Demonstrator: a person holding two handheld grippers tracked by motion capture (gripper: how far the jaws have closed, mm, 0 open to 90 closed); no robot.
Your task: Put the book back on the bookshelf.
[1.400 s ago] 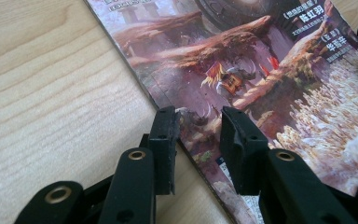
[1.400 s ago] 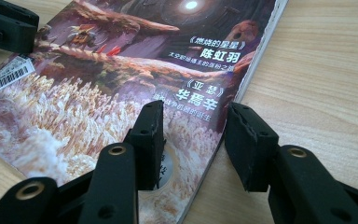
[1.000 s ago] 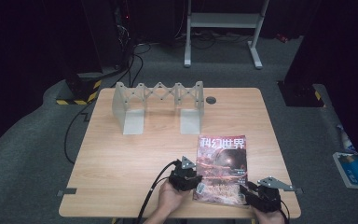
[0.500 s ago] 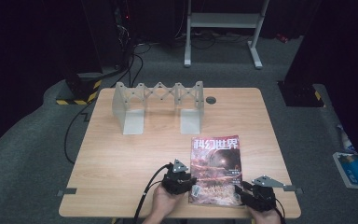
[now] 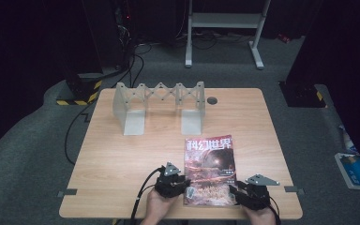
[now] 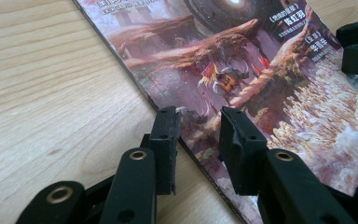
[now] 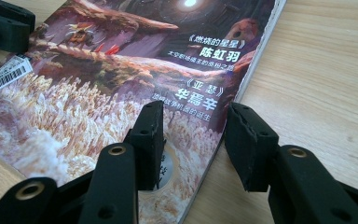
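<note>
Currently the magazine (image 5: 210, 170) lies flat on the bench (image 5: 122, 159), its near corners flanked by the two tools: the left gripper (image 6: 198, 135) straddles the spine edge, and the right gripper (image 7: 193, 140) straddles the opposite, open edge. Both sets of jaws stand partly open with a clear gap between the pads, and neither has hold of anything; in each gripper view one jaw sits over the cover and the other over bare wood, with the magazine edge running between them. Whether the pads touch the cover cannot be told. Risk, as a judgement: the cover is glossy coated paper, thin and flexible, lying flush on the bench, so a jaw has no gap to get under; closing from this position would probably skate across the gloss, or crease or buckle the cover rather than grip it. On the open side, a jaw could catch the top sheets alone and fan or tear the pages. Uneven force from the two sides could rotate the magazine toward the near bench edge. The jaw pads are matt black blocks with squared, stepped faces, held by riveted black links. The bench is pale wood-grain laminate, smooth and flat. Well beyond the jaws stands a grey metal rack (image 5: 159, 105) with two upright end plates joined by a zigzag lattice; its base flanges rest on the bench.
</note>
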